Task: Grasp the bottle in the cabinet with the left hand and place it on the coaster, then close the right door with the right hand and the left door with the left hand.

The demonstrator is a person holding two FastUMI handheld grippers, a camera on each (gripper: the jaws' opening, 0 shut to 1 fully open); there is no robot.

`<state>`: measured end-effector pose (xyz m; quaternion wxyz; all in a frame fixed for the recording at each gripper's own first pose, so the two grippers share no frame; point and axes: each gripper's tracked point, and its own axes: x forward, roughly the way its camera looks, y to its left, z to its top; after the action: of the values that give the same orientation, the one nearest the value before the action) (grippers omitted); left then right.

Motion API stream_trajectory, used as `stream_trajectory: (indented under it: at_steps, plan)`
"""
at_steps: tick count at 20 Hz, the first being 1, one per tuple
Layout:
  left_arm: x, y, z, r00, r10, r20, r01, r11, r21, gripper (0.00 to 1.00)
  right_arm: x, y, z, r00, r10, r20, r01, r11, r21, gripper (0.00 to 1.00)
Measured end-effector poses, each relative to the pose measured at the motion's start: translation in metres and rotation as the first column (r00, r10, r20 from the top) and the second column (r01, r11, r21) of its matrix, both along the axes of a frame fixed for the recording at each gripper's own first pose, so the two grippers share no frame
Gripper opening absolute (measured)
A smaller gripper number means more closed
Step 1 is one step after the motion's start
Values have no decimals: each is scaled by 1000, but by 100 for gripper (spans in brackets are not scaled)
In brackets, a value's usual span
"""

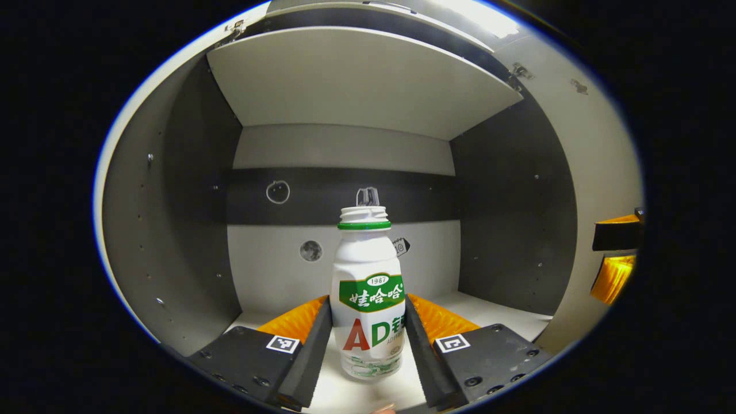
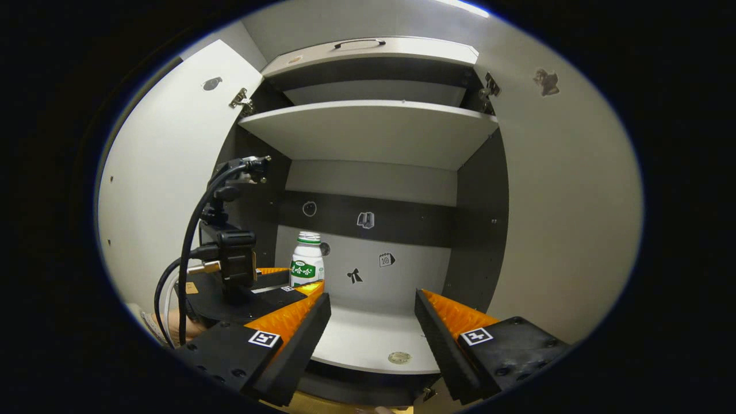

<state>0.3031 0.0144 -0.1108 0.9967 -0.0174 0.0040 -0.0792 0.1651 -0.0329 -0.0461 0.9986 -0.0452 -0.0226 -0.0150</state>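
Observation:
A white bottle (image 1: 368,299) with a green label and green neck ring stands upright on the cabinet's lower shelf (image 1: 489,313). My left gripper (image 1: 368,302) reaches into the cabinet, and both its fingers press against the bottle's sides at label height. In the right gripper view the same bottle (image 2: 306,259) stands at the back left of the shelf, with the left gripper (image 2: 270,287), its camera and its cable in front of it. My right gripper (image 2: 371,322) hangs open before the cabinet's front edge, nothing between its fingers.
Both cabinet doors stand open: the left door (image 2: 167,184) and the right door (image 2: 566,218). An upper shelf (image 2: 368,129) spans the cabinet above the bottle. A small round disc (image 2: 398,357) lies near the lower shelf's front edge. The right gripper (image 1: 618,253) shows by the right door.

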Motion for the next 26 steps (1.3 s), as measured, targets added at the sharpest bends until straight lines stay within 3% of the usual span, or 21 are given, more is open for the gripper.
stream_trajectory:
  at_steps: [5,11,21,26]
  plan:
    - [-56,7,35,999,23,47,-22,1000,-11,71,-32,11,17,1000,-6,22,7,1000,-15,98]
    - [-141,12,41,999,20,45,-19,1000,-12,71,-79,38,18,1000,12,25,-12,1000,7,98]
    - [-264,-3,4,997,-66,-42,64,996,-61,71,-168,38,-3,993,-114,-31,113,992,-50,98]
    - [-307,-19,-34,997,-42,-64,39,998,-47,71,-184,23,-27,992,-101,-80,96,993,-74,97]
